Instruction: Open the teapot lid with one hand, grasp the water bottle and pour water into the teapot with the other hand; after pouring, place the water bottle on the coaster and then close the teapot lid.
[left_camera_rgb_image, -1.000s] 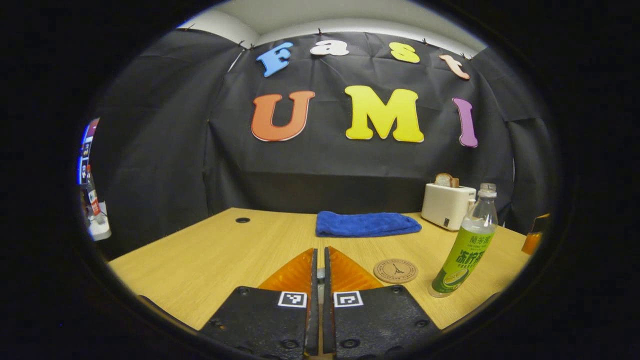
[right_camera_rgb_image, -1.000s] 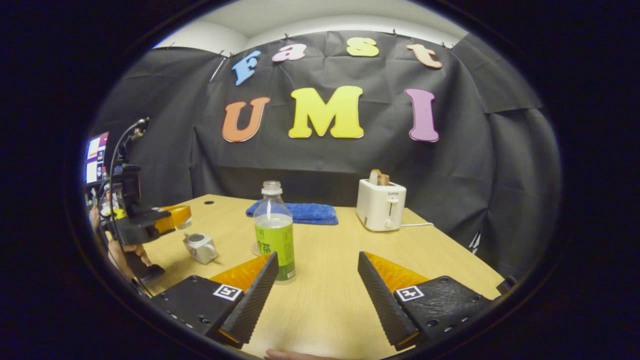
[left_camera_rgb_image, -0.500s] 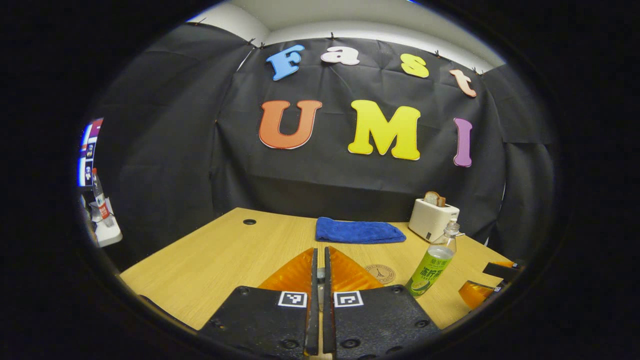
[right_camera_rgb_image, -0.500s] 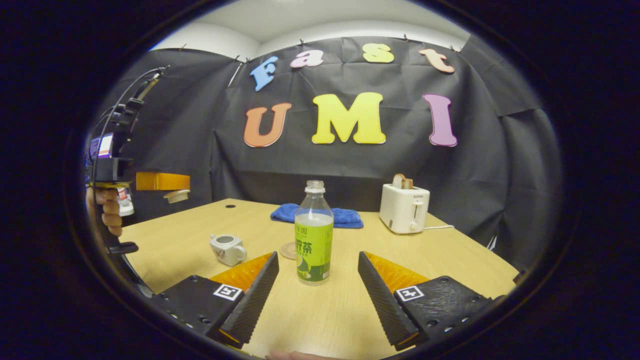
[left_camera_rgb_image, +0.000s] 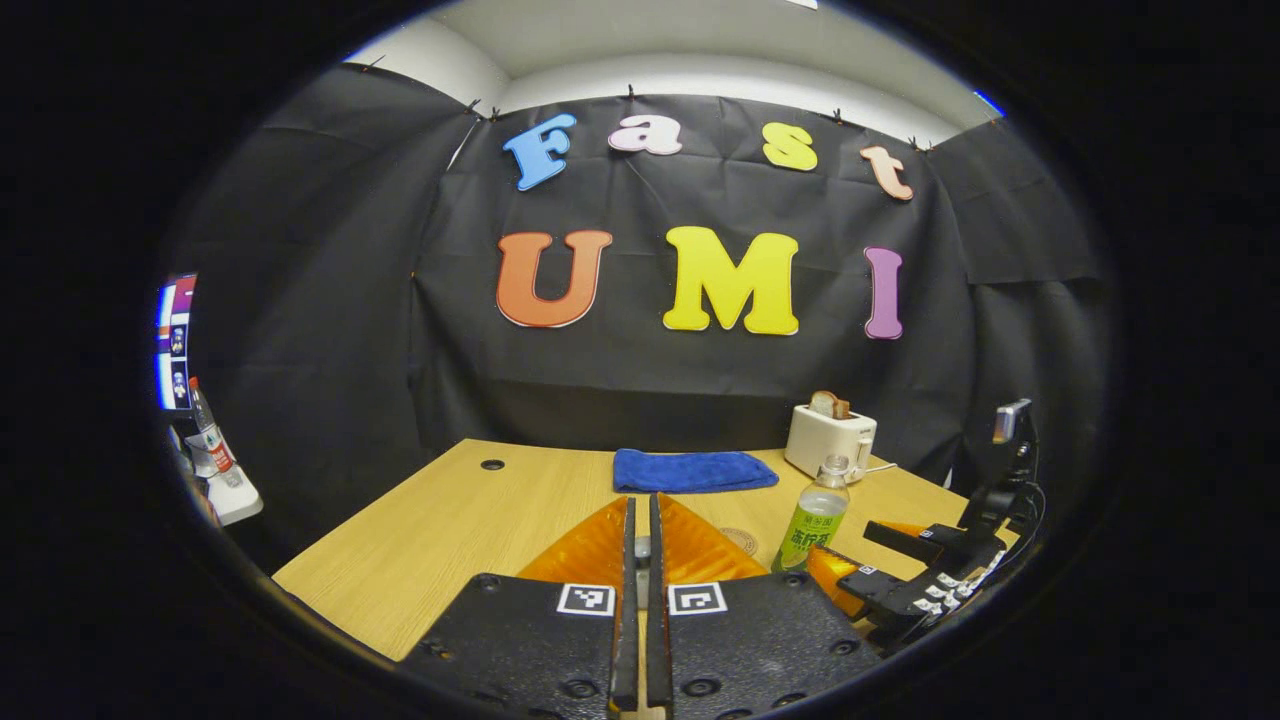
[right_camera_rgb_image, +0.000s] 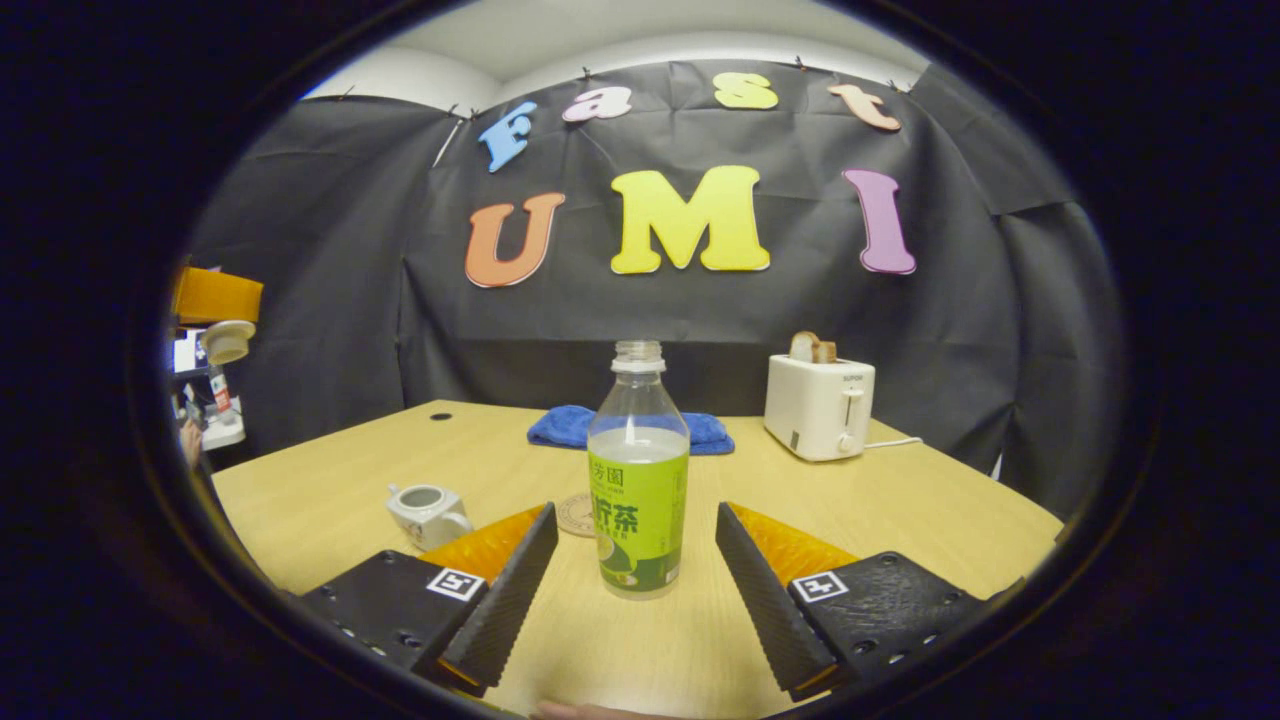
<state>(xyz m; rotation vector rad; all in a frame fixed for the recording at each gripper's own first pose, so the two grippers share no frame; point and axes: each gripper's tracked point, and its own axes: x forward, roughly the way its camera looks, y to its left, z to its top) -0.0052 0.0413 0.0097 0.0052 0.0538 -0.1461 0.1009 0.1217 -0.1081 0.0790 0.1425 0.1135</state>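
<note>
An uncapped bottle (right_camera_rgb_image: 638, 480) with a green label stands on the wooden table (right_camera_rgb_image: 900, 500); in the left gripper view the bottle (left_camera_rgb_image: 815, 515) is at the right. My right gripper (right_camera_rgb_image: 635, 515) is open, its fingers on either side of the bottle's base without touching it. The white teapot (right_camera_rgb_image: 428, 512) sits lidless to the left. A round coaster (right_camera_rgb_image: 577, 513) lies just behind the bottle. My left gripper (right_camera_rgb_image: 225, 300) is held high at the far left, shut on the teapot lid (right_camera_rgb_image: 228, 340), which hangs beneath its fingers. In its own view the left gripper (left_camera_rgb_image: 641, 500) has its jaws together.
A white toaster (right_camera_rgb_image: 820, 405) with bread in it stands at the back right, its cord trailing right. A folded blue cloth (right_camera_rgb_image: 580, 425) lies at the back centre. A small hole (right_camera_rgb_image: 440, 416) marks the far left of the tabletop. The right gripper (left_camera_rgb_image: 845, 545) is low right.
My left gripper has risen and drawn back with the lid. My right gripper has moved in until the bottle stands between its open fingers.
</note>
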